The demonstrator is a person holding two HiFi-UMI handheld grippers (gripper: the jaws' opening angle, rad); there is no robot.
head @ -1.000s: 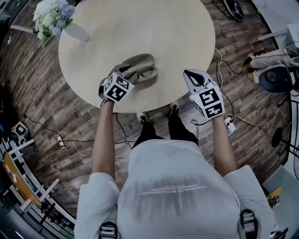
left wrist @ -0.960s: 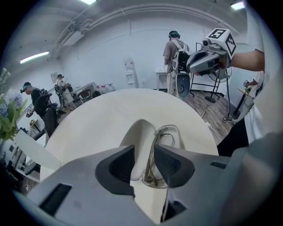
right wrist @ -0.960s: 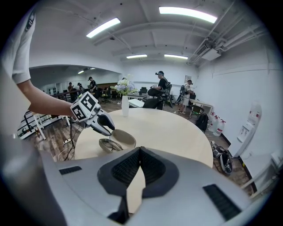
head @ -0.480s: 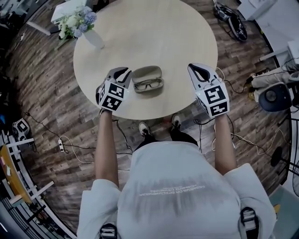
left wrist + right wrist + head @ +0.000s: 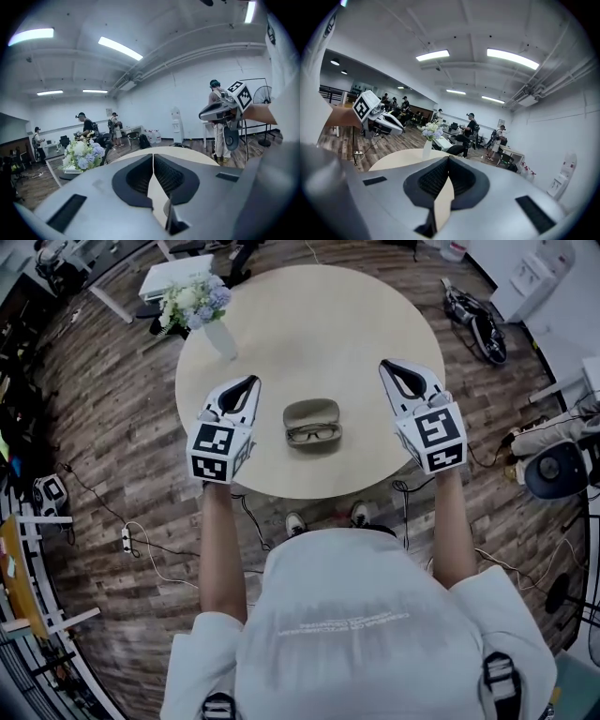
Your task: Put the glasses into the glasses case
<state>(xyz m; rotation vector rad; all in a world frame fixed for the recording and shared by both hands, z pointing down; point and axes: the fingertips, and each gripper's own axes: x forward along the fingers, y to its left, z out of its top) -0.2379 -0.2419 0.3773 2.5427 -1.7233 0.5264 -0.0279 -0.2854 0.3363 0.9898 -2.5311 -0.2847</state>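
left gripper (image 5: 246, 387) now off glasses case (image 5: 312, 412); glasses (image 5: 314, 434) inside.

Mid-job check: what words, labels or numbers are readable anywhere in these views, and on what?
Nothing reads clearly.
On the shirt: two lines of print, upside down in the head view, too blurred to read.
On the cubes of the left gripper and the right gripper: black-and-white square markers, no words.
On the glasses case: no label shows.

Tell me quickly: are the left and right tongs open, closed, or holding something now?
Left tongs: closed, holding nothing.
Right tongs: closed, holding nothing.
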